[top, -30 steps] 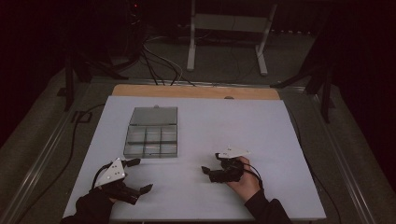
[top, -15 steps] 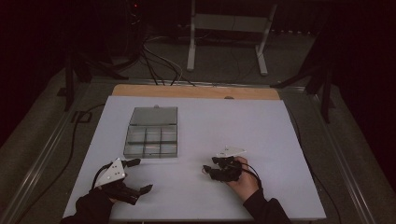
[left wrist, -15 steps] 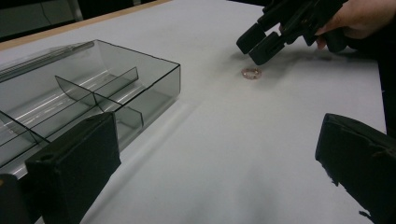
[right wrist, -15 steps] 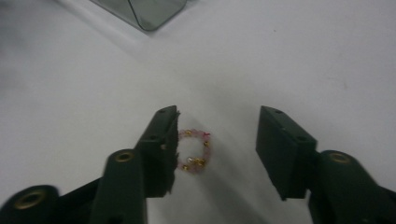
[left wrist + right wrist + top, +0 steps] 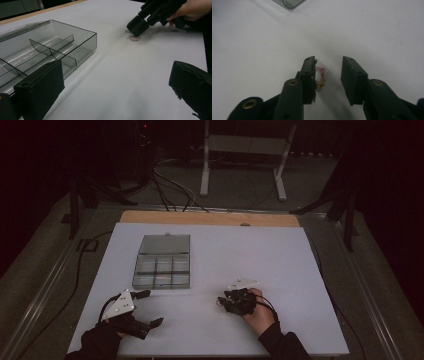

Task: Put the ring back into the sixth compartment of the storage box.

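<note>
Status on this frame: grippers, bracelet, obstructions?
Right gripper open, straddling pink bead bracelet. Left gripper open, idle. Compartment box apart. Nothing blocking.

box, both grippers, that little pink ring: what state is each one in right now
compartment box: lid open, compartments look empty
pink bead ring: lying flat on the table, between the right gripper's fingers, not yet gripped
right gripper: open, lowered around the ring
left gripper: open wide, holding nothing
</note>
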{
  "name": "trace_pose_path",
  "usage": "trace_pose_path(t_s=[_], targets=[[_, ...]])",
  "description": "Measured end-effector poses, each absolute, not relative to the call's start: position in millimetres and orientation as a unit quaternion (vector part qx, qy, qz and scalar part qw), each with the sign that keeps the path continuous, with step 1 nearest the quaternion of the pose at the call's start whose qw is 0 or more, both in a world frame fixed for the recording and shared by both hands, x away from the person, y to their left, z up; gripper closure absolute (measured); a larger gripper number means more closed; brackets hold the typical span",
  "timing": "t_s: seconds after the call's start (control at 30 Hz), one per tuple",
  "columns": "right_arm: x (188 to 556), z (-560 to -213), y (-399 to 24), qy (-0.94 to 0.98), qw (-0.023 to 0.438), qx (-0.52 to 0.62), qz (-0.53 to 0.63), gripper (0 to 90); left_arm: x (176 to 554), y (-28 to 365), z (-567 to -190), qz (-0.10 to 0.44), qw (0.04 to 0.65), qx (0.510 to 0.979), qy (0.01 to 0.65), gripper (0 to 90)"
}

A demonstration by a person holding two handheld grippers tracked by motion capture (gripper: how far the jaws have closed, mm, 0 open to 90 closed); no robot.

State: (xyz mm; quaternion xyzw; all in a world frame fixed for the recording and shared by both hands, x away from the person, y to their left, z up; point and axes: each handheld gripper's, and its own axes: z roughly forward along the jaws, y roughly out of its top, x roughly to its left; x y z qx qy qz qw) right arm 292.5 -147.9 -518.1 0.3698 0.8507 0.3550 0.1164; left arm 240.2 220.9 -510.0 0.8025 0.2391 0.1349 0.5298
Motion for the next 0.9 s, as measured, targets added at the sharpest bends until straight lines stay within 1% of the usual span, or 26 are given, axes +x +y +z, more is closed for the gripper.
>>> trace_pose_path(t_s=[0.2,0.3,0.53,0.73,0.9], targets=[[292.3,-520.3,-146.8,0.856,0.127,0.364,0.346,69.0,240.3,221.2,-509.9,0.135,0.530,0.802,0.239,0.8],[292.1,-520.3,-146.4,0.857,0.132,0.364,0.341,73.2,240.3,221.0,-510.2,0.134,0.530,0.802,0.241,0.8],[289.7,-520.2,-143.5,0.861,0.140,0.357,0.335,77.7,240.0,220.5,-510.2,0.135,0.528,0.803,0.239,0.8],[289.4,-518.8,-140.0,0.867,0.139,0.350,0.326,83.3,240.1,220.3,-510.3,0.134,0.528,0.804,0.239,0.8],[290.8,-518.2,-139.6,0.869,0.133,0.350,0.323,86.1,240.0,220.1,-510.4,0.134,0.528,0.804,0.239,0.8]])
